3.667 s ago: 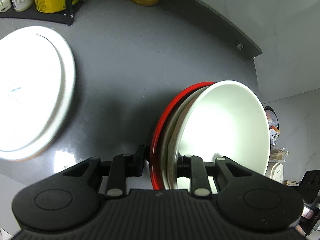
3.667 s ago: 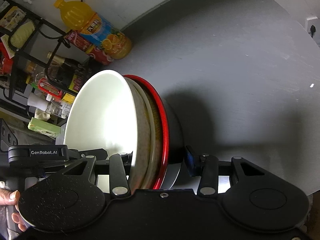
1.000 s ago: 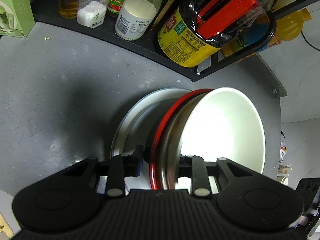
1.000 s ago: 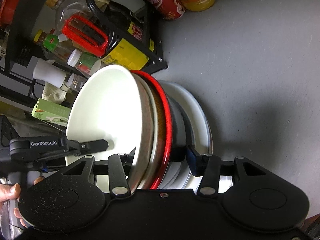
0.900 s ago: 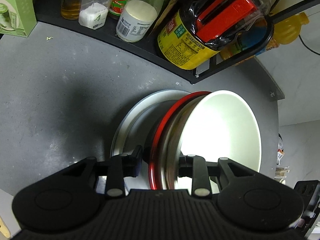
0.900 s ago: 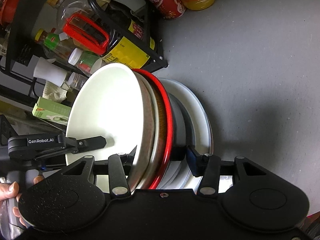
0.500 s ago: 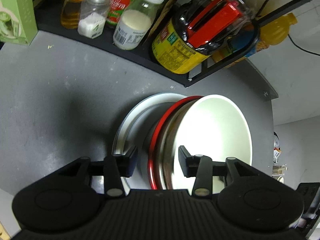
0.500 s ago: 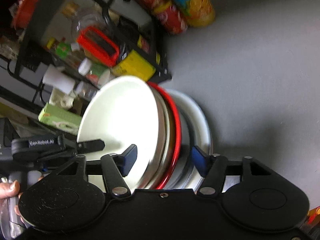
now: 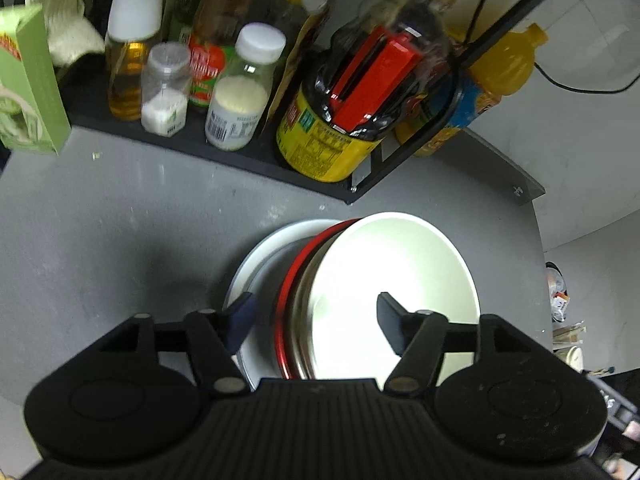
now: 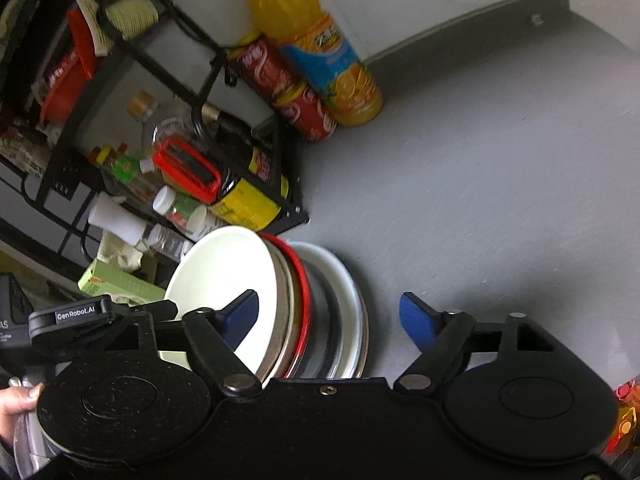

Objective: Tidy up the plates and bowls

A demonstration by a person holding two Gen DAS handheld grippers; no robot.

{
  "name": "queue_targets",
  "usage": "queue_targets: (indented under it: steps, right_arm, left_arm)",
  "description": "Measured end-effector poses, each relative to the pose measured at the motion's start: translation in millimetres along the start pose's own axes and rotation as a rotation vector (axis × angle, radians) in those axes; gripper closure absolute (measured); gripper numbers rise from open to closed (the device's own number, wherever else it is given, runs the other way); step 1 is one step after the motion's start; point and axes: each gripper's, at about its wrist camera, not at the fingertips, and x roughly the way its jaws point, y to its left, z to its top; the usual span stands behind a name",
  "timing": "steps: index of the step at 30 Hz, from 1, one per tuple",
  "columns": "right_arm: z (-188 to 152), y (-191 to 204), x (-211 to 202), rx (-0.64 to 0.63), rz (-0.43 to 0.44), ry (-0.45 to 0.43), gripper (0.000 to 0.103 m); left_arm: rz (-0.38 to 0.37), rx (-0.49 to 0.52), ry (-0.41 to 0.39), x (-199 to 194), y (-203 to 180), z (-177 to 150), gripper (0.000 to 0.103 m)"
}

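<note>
A stack of bowls rests on white plates on the grey counter: a white bowl on top, a red-rimmed bowl under it. In the right wrist view the same white bowl, red rim and white plates show. My left gripper is open, its fingers spread either side of the stack's near rim without touching. My right gripper is open too, straddling the opposite rim. Nothing is held.
A black wire rack with bottles, jars and a yellow can stands just behind the stack. An orange juice bottle and a red can stand by the wall. A hand shows at the lower left.
Both grippers carried the bowl stack over to the white plates, set it down on them, then opened and drew back from the rims.
</note>
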Motion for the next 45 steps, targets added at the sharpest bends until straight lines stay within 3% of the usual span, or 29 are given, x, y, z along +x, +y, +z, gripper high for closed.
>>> queue_targets:
  steps: [5, 8, 14, 28, 45]
  right_arm:
    - [-4, -1, -35, -0.032, -0.027, -0.084, 0.005]
    - [-11, -2, -60, -0.058, -0.043, -0.13, 0.0]
    - [-32, -8, -102, -0.069, -0.082, -0.201, 0.0]
    - [-90, -9, -175, -0.103, -0.201, -0.28, 0.0]
    - [-138, 12, -231, -0.192, -0.242, -0.354, 0.0]
  left_arm:
    - [0.026, 0.058, -0.044, -13, -15, -10, 0.028]
    - [0.019, 0.08, -0.071, -26, -26, -19, 0.021]
    - [0.016, 0.152, -0.144, -57, -49, -53, 0.013]
    - [0.026, 0.252, -0.159, -105, -97, -135, 0.011]
    - [0.014, 0.322, -0.251, -164, -105, -203, 0.002]
